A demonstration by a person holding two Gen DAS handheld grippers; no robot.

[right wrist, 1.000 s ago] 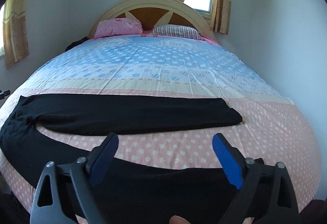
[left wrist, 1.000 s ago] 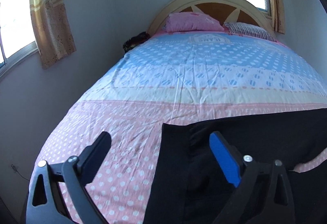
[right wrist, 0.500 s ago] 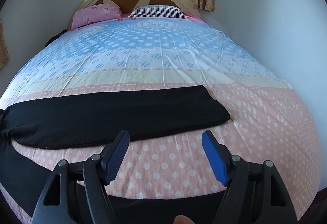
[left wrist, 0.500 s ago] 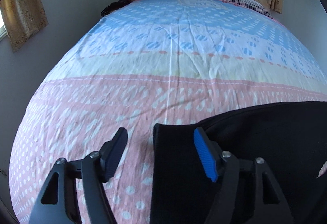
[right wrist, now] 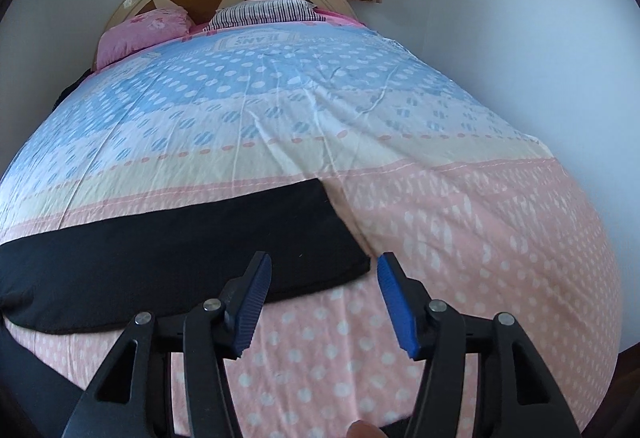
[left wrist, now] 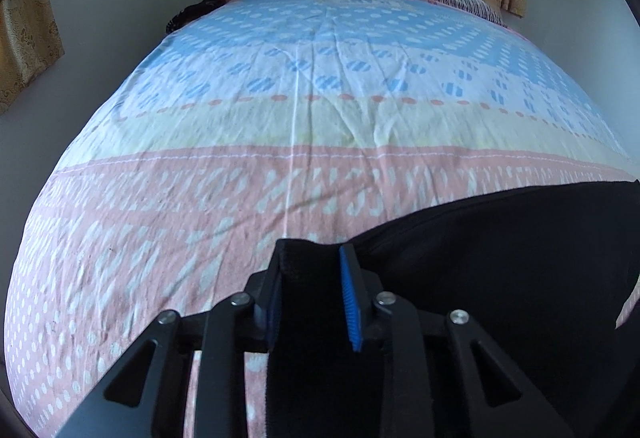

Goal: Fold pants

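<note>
Left wrist view: left gripper closing on black pants' waistband corner. Right gripper half-open, narrowing, empty above leg cuff on bedspread. Risk: pinching sheet too.

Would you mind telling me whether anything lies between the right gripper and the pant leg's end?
Nothing visible does. The right gripper, jaws closing with nothing between them, has only bare bedsheet between it and the pant leg's end. The left gripper is already closing on the waistband.
</note>
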